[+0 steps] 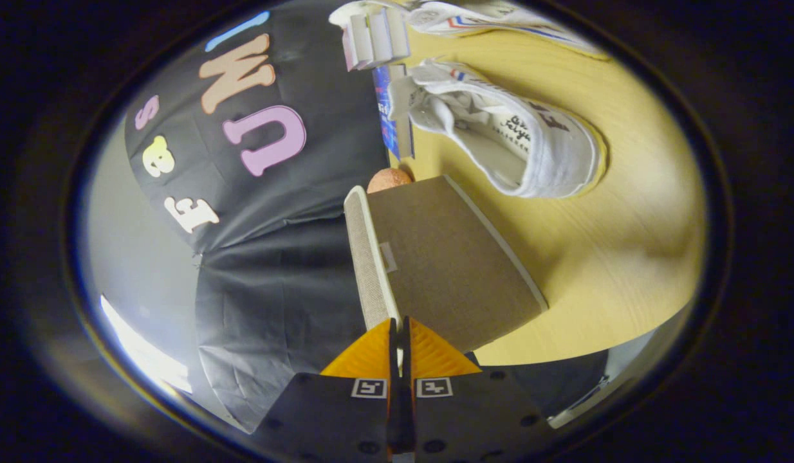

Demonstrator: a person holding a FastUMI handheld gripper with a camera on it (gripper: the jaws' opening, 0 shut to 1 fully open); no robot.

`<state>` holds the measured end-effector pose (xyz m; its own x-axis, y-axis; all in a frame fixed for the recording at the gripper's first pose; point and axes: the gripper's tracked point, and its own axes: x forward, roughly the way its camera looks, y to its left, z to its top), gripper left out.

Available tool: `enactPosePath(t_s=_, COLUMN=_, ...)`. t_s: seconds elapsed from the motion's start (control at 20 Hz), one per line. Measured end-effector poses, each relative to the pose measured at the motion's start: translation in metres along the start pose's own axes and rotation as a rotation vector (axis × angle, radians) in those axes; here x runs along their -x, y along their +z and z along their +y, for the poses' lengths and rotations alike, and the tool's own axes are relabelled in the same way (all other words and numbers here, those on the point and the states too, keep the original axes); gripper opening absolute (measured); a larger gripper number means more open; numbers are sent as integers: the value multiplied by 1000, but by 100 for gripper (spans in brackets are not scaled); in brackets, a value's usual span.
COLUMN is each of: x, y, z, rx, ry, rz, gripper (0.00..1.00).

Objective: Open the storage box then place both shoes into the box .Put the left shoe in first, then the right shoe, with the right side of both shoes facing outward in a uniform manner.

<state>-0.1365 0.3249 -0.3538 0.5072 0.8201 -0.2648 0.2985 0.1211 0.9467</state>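
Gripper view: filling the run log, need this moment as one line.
stage: opening box | fingers: shut on box lid edge | lid: raised | shoes: nearer shoe and farther shoe on table, beyond lid

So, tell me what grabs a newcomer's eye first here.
The brown box lid, raised on edge, rises just ahead of the gripper, whose fingers are closed on the lid's near edge. Beyond it a white shoe lies on the wooden table, with a second shoe farther off.
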Motion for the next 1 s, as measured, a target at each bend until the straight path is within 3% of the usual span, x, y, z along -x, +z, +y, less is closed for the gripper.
enactPosePath(t_s=0.45, x=9, y=-28, z=93, rx=201, ry=101, rz=49, gripper=2)
enactPosePath(t_s=1.0, x=-48, y=-101, z=168, rx=428, ry=135, rz=156, gripper=2)
